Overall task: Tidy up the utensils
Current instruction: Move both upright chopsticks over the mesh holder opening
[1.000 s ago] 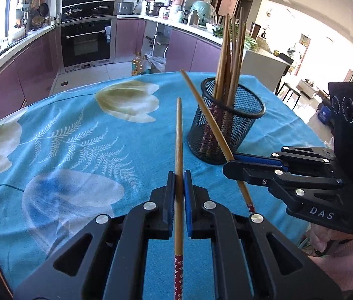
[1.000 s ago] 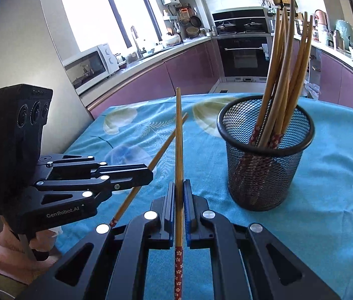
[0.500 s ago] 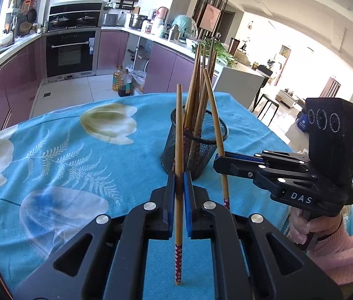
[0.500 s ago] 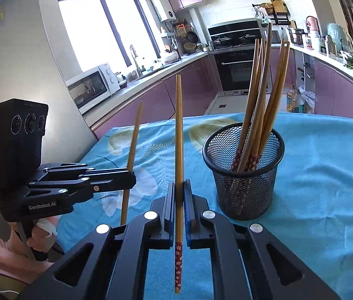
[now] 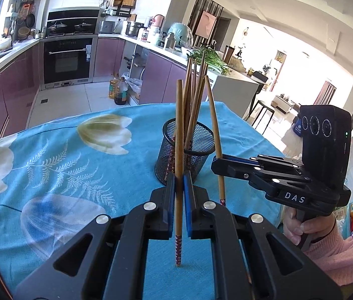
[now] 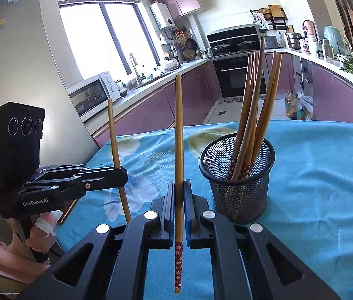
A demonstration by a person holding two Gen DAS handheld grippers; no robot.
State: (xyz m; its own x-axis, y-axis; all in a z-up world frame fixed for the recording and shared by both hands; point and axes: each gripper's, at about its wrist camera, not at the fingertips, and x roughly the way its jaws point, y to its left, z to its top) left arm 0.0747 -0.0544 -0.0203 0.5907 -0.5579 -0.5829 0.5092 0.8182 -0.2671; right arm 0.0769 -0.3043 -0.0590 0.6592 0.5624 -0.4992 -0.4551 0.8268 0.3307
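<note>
Chopsticks are standing upright, one (image 5: 179,135) clamped in the left gripper (image 5: 179,195), one (image 6: 179,137) in the right gripper (image 6: 179,200), beside the mesh holder (image 6: 237,180); light, stiff, slippery wood, probably best pinched low near the patterned end.

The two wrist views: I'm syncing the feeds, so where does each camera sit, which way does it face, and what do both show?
Left wrist: on the left gripper, shut on a chopstick; faces the mesh holder, oven and living area; shows the right gripper and hand.
Right wrist: on the right gripper, shut on its chopstick; faces the window and microwave; shows the left gripper and hand.
Shared: mesh holder, blue tablecloth, oven.
</note>
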